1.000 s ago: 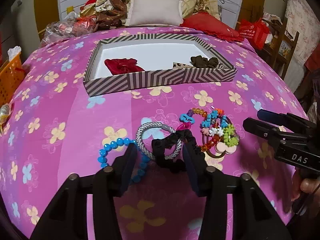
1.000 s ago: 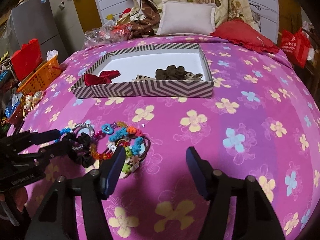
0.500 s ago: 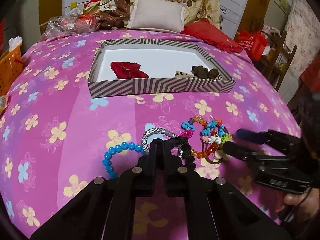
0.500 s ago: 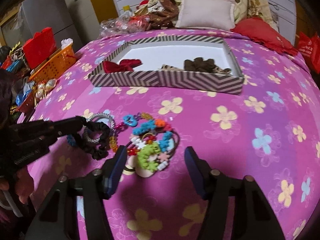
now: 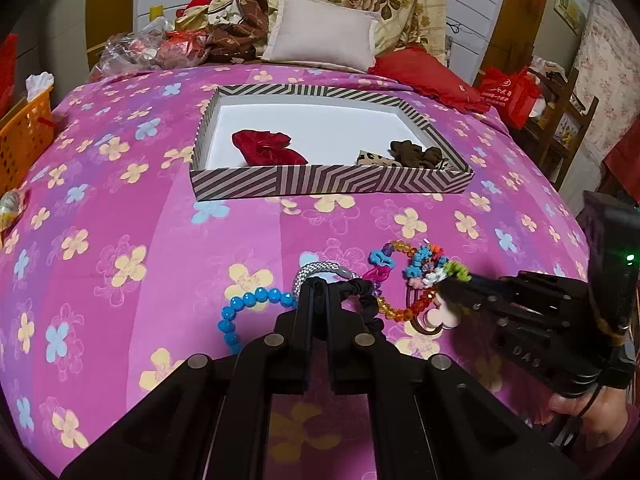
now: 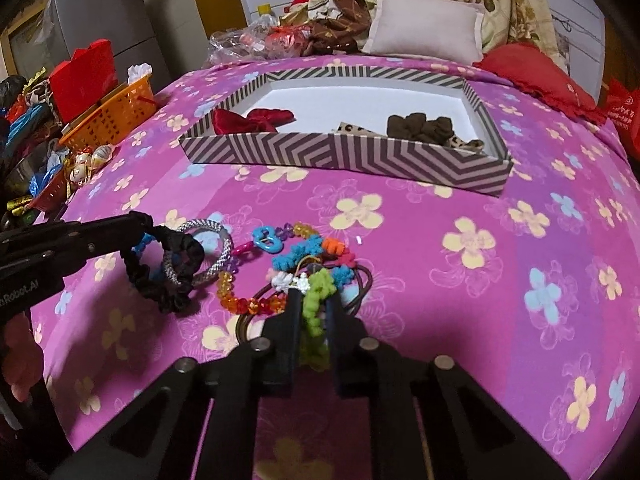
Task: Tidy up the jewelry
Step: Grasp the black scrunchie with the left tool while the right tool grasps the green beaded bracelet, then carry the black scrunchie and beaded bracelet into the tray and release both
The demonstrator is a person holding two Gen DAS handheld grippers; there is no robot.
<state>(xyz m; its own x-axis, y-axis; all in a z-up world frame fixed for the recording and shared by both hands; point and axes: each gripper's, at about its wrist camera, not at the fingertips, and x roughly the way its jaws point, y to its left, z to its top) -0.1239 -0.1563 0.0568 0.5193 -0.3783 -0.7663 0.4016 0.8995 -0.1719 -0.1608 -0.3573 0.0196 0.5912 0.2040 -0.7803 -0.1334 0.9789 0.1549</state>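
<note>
My left gripper is shut on a black scrunchie, which hangs lifted from its tip in the right wrist view. My right gripper is shut on a colourful fuzzy hair tie; it also shows in the left wrist view. A silver bracelet, a blue bead bracelet and an orange bead bracelet lie on the pink bedspread. A striped box farther back holds a red scrunchie, a brown scrunchie and a leopard-print piece.
An orange basket and clutter stand at the bed's left edge. Pillows and a plastic bag lie behind the box. A wooden chair with a red bag stands to the right.
My left gripper closed on the black scrunchie and raised it. My right gripper moved left to the pile and closed on the colourful hair tie.
</note>
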